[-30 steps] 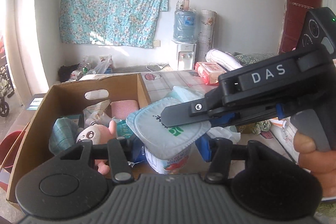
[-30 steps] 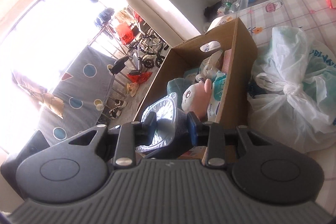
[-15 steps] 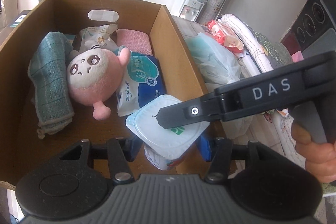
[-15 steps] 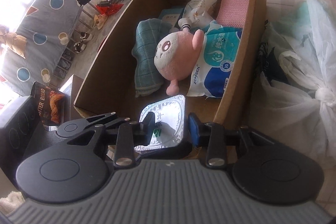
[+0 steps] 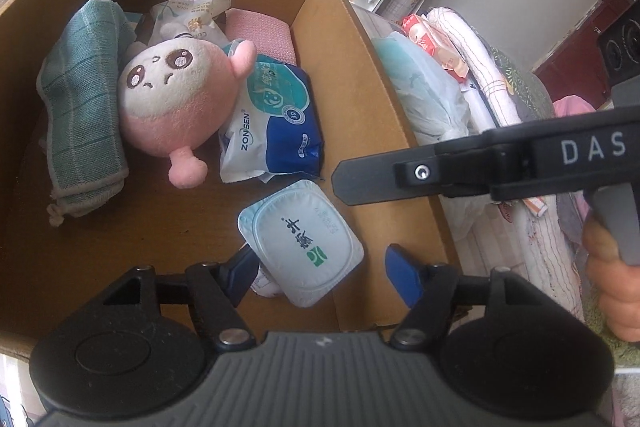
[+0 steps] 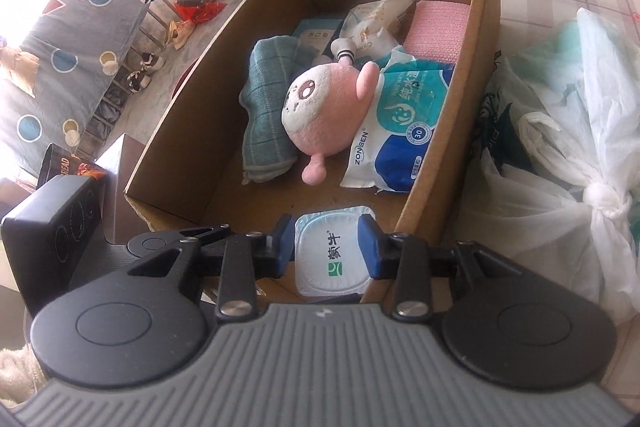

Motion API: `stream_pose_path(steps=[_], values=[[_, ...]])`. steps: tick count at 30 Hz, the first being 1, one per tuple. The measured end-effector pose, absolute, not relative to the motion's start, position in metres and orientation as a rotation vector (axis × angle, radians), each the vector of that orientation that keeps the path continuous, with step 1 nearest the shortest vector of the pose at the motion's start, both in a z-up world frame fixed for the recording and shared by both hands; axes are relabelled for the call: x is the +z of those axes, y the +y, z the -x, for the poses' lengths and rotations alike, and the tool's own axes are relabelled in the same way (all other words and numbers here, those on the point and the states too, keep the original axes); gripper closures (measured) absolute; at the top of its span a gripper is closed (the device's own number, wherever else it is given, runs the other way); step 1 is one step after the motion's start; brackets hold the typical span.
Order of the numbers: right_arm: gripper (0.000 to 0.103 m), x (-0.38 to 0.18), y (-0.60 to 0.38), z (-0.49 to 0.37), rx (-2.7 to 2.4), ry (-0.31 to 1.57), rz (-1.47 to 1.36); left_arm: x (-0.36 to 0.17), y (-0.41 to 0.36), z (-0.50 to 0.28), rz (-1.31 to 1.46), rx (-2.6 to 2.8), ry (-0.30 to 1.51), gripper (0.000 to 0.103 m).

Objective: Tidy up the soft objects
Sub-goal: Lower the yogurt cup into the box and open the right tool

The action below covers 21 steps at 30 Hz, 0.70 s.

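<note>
The cardboard box (image 5: 352, 75) takes up most of both views and is the place where the soft things are gathered; its handle cut-out is in the far wall and its right wall stands against a knotted plastic bag (image 6: 568, 155) outside on the bed. Along the box's left wall lies a folded green towel (image 5: 80, 107), tucked lengthwise so it takes little floor. Against it leans the pink plush toy (image 5: 176, 99), face up, near the middle of the box. A pack of wet wipes (image 5: 276, 123) rests beside the toy toward the right wall, with a pink cloth (image 5: 260, 35) and a white pouch (image 5: 188, 19) packed behind in the far right corner. That filling leaves the near right corner bare, and there sits the yogurt cup (image 5: 300, 239), foil lid up, apparently resting on the box floor close to the right wall. The left gripper (image 5: 320, 267) has just been opening; its blue pads stand off the cup on either side, so it looks like a release after setting the cup down. The right gripper (image 6: 326, 241) hovers over the same cup, jaws partly apart and framing the lid, and whether its pads press the cup I cannot tell.
</note>
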State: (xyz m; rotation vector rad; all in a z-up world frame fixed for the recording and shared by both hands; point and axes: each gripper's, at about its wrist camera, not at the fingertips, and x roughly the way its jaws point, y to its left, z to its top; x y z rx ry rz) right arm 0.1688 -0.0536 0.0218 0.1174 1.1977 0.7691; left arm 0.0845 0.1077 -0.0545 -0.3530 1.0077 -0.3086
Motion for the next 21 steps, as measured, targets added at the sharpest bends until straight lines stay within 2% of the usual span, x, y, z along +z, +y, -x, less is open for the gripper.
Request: stream_pose_path(steps=[7,12,21], values=[[0.068,0.025,-0.064,-0.167,0.783,1.162,-0.190,-0.052,0.114,-0.083,0.379,-0.286,1.017,0.032],[0.065,0.024,-0.076,-0.162,0.780,1.135,-0.243,-0.048,0.122,-0.084,0.421,-0.280,1.003,0.025],[0.063,0.026,-0.091,-0.155,0.785,1.088,-0.291,-0.062,0.128,-0.101,0.578,-0.293,1.063,0.025]])
